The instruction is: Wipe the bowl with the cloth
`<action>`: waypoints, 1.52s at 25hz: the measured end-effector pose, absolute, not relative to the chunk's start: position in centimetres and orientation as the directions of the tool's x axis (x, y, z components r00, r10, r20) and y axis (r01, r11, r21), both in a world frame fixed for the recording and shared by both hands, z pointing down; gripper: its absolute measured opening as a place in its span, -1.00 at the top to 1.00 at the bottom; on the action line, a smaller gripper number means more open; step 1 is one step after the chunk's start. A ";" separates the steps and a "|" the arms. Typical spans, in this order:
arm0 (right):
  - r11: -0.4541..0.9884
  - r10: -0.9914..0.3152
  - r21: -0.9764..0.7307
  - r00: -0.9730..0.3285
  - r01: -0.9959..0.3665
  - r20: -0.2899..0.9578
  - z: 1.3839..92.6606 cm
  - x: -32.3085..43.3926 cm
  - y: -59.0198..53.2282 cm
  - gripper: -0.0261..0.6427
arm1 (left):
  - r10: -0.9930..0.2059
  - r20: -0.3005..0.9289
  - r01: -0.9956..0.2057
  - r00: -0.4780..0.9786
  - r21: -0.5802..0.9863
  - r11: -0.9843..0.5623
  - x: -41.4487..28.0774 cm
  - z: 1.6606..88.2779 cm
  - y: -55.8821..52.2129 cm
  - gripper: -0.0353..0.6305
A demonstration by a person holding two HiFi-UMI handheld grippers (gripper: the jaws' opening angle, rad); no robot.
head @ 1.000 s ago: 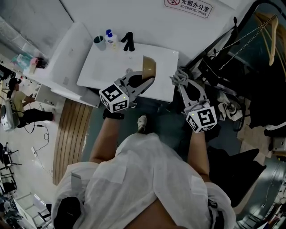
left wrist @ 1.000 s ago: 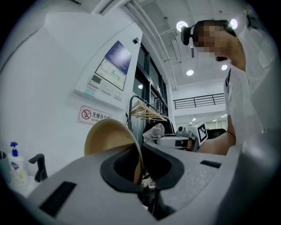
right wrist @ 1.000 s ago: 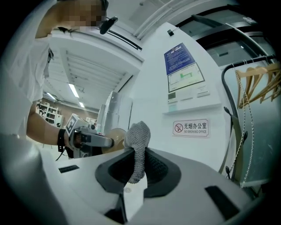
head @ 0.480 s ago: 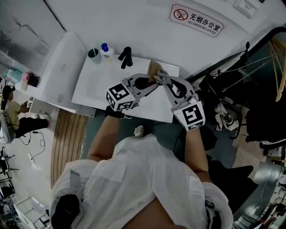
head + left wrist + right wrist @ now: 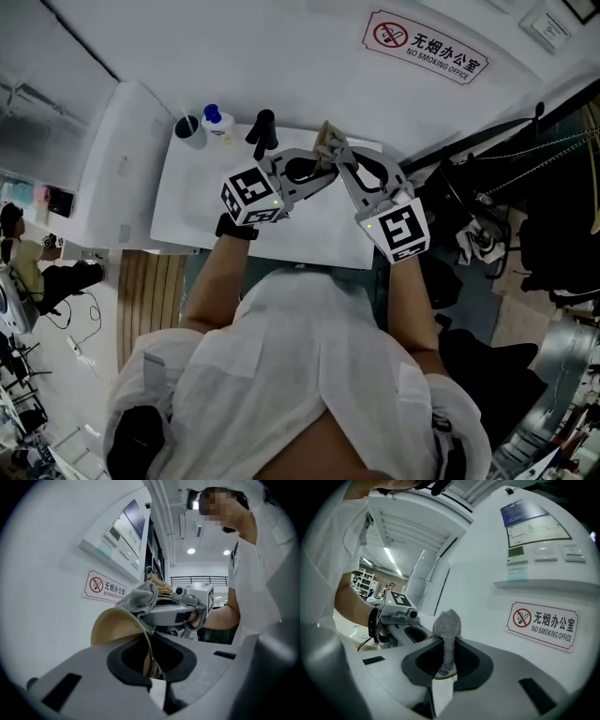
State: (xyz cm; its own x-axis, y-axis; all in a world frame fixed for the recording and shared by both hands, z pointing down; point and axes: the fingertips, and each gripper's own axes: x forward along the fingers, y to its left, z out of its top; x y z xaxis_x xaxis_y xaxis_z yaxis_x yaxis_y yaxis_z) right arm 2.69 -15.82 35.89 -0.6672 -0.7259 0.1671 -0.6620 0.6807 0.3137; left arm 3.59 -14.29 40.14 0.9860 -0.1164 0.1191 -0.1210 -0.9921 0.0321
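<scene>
My left claw [image 5: 151,665] is clenching the bowl [image 5: 117,626] by its rim, holding it on edge above the tabletop [image 5: 206,187], rim running up and away, mouth seemingly facing right. My right claw [image 5: 443,667], gripping the cloth [image 5: 447,623], is arriving from beyond the tabletop's edge, so wiping is starting

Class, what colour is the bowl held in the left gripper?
Tan, a light brown. The bowl shows best in the left gripper view.
</scene>
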 end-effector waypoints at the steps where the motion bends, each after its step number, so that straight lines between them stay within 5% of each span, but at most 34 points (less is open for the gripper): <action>1: 0.680 -0.727 0.319 -0.665 -0.661 0.171 36.0 2.7 -16.3 0.75 | -0.103 0.122 -0.108 0.987 0.031 -0.994 3.6 40.3 -14.5 0.80; 25: 0.685 -0.729 0.342 -0.609 -0.644 0.312 40.9 7.2 -21.3 0.75 | 0.191 0.137 0.181 0.972 0.082 -0.980 3.7 40.7 -11.9 0.80; 38: 0.716 -0.692 0.375 -0.667 -0.588 0.275 39.4 4.9 -18.6 0.75 | 0.045 0.175 0.031 0.984 0.082 -0.996 3.9 42.7 -15.2 0.80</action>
